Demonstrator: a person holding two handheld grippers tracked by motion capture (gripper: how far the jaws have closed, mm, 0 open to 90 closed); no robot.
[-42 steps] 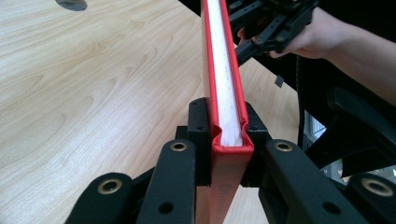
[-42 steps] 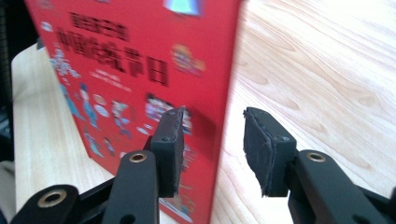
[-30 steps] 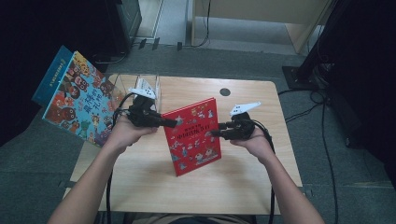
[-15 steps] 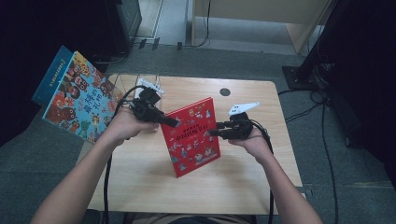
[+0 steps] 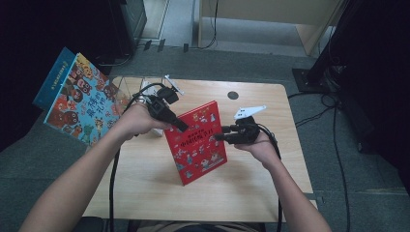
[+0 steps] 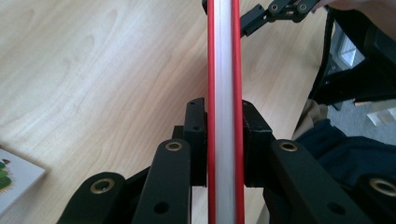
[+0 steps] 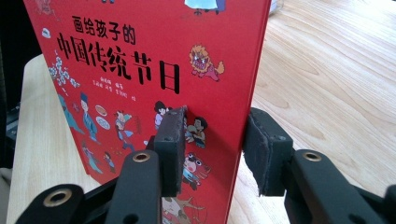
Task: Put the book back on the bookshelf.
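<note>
A thin red picture book (image 5: 196,142) stands tilted on its lower edge in the middle of the wooden table (image 5: 251,188). My left gripper (image 5: 180,126) is shut on its upper left edge. In the left gripper view the book (image 6: 224,70) runs edge-on between the left gripper (image 6: 224,135) pads, both pressed to its covers. My right gripper (image 5: 218,137) reaches the book's right edge. In the right gripper view the book (image 7: 140,60) slants between the right gripper (image 7: 215,135) jaws, which stand wider than it is thick; one pad (image 7: 170,149) lies before the cover.
A large colourful book (image 5: 80,104) with a blue spine leans past the table's left end beside a clear rack (image 5: 126,89). A white book corner (image 6: 18,175) lies flat on the table under my left hand. A black disc (image 5: 233,95) sits near the far edge.
My left hand has shifted a little up and toward the far side, still on the red book's edge. The right hand and the book's lower edge have stayed put.
</note>
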